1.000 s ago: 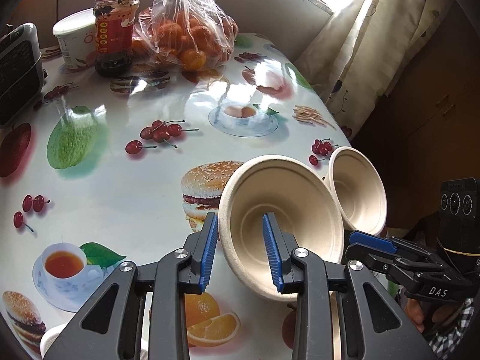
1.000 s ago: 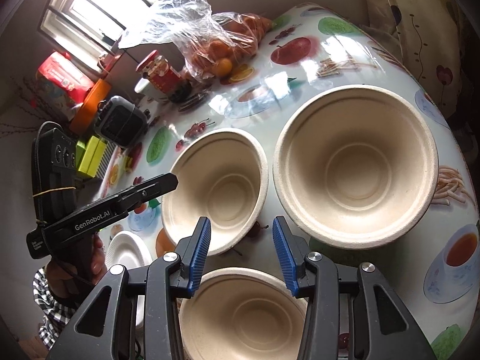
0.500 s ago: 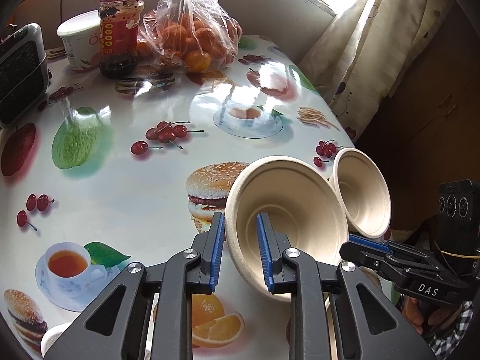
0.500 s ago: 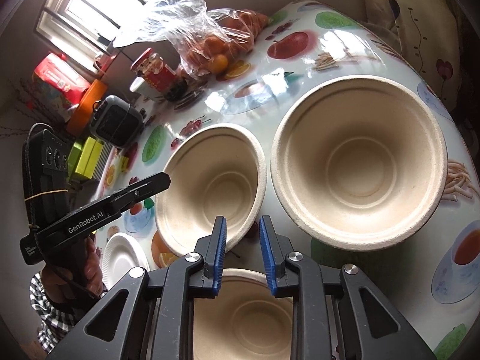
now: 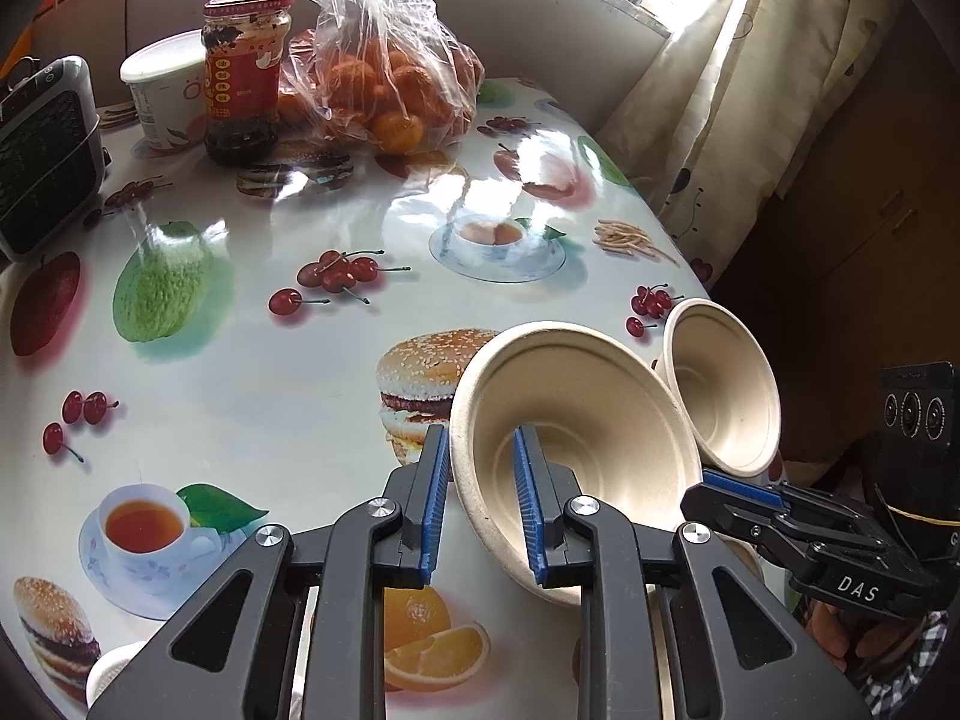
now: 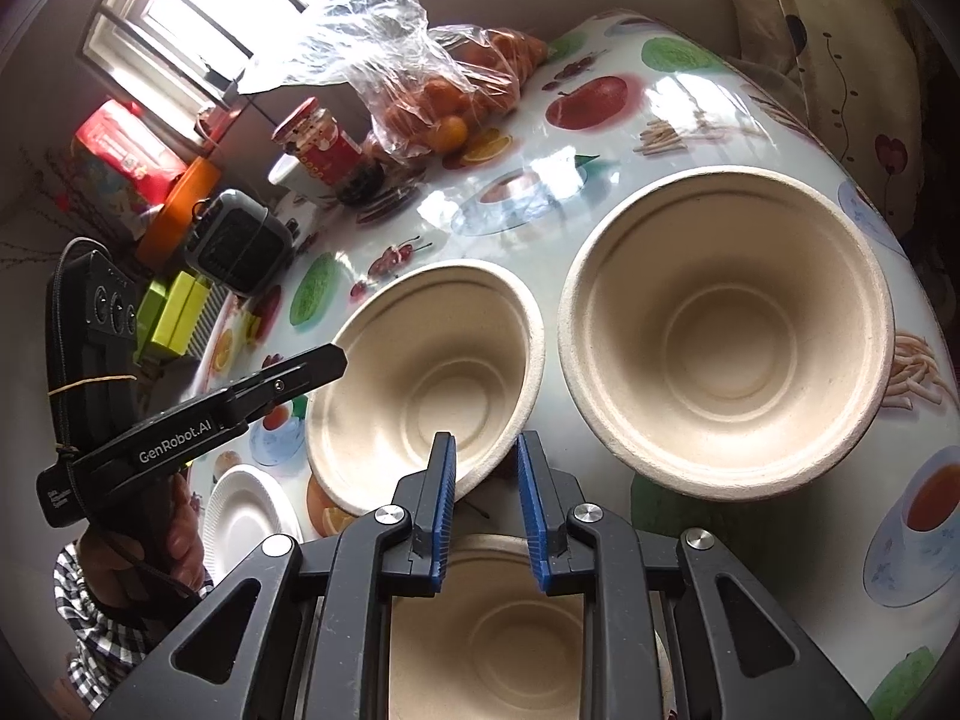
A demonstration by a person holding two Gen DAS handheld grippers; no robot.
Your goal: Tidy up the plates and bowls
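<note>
- Left wrist view: the left gripper (image 5: pixel 480 432) pinches the near rim of the middle bowl (image 5: pixel 588 420), one pad outside the wall and one inside. Its jaws have just been closing, with that rim between them.
- Only this view shows the bowl tipped, its mouth facing the camera, above the fruit-print table (image 5: pixel 240 360). It also shows the curtain (image 5: pixel 750 90) and the white tub (image 5: pixel 162 90) behind the red-lidded jar (image 5: pixel 243 72).
- Right wrist view: the right gripper (image 6: pixel 483 438) is clamped on the same bowl's opposite rim, left pad inside and right pad outside. Its jaws have likewise just been closing on that rim.
- Only this view shows the near bowl (image 6: pixel 486 630) beneath the fingers, the white paper plate (image 6: pixel 240 510) and the window (image 6: pixel 180 30).
- The large bowl (image 6: pixel 726 384) stands just beside the middle bowl, on its right.
- Both grippers slope downward toward the table. A hand (image 6: pixel 180 534) in a checked sleeve (image 6: pixel 84 588) holds the left one, which reaches in from the left.
</note>
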